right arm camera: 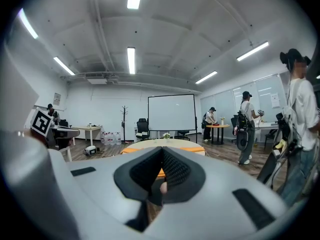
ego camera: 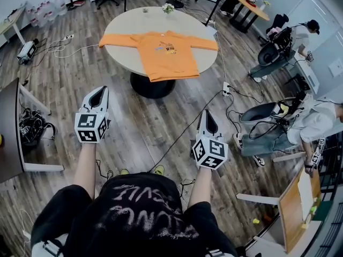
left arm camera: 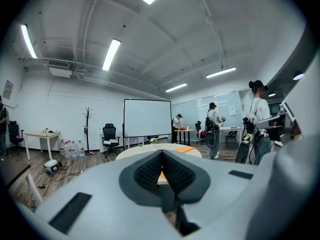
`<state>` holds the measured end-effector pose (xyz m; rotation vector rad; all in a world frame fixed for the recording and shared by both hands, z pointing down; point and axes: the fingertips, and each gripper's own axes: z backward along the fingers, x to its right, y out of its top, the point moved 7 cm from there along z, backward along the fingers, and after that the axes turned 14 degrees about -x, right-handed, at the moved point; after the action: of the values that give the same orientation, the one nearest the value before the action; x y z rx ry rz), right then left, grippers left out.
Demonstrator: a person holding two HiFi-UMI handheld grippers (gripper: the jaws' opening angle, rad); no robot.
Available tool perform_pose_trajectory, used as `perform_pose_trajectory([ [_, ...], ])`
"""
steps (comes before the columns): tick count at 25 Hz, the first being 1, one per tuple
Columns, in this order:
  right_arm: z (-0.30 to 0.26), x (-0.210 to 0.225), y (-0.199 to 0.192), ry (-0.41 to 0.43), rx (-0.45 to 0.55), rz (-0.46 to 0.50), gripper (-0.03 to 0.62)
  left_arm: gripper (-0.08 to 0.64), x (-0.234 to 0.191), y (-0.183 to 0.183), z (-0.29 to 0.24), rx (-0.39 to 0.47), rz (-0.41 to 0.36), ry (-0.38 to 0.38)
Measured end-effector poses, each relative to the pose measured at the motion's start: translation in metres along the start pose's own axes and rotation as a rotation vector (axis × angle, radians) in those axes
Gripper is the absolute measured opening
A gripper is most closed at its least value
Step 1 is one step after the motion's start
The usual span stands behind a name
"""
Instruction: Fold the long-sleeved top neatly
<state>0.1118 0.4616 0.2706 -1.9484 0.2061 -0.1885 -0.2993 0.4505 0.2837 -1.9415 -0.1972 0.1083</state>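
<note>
Orange top (ego camera: 161, 50) lies spread flat, sleeves out, on the round counter (ego camera: 128, 20) at 12 o'clock, well apart from both tools. Left tool (ego camera: 100, 91) and right tool (ego camera: 206, 115): jaws closed together, nothing held.

Hazard: a cable (ego camera: 187, 130) crosses the floor toward the counter; a step forward could snag it. The hem overhangs the near edge, so a one-sided pull could drag the top off.

Chest print (ego camera: 170, 49) and black shirt (ego camera: 139, 208) lettering: not legible.

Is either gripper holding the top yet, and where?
Nothing is held. The left gripper and right gripper are shut and empty; the orange top lies spread on the table ahead.
</note>
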Motion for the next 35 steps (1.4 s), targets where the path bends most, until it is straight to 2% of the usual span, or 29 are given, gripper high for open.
perform_pose_trajectory([
  [12, -0.010, 0.016, -0.005, 0.021, -0.004, -0.019, 0.005, 0.009, 0.012, -0.004, -0.006, -0.020, 0.016, 0.020],
  [19, -0.027, 0.045, 0.000, 0.045, 0.004, -0.018, 0.005, 0.009, 0.033, 0.006, -0.022, -0.013, 0.016, 0.047],
  [29, -0.048, 0.103, 0.003, 0.094, 0.003, -0.015, 0.005, 0.009, 0.085, 0.016, -0.046, -0.015, 0.007, 0.087],
  [35, -0.064, 0.119, 0.007, 0.114, 0.000, -0.023, 0.005, 0.009, 0.092, 0.022, -0.057, -0.027, 0.005, 0.116],
])
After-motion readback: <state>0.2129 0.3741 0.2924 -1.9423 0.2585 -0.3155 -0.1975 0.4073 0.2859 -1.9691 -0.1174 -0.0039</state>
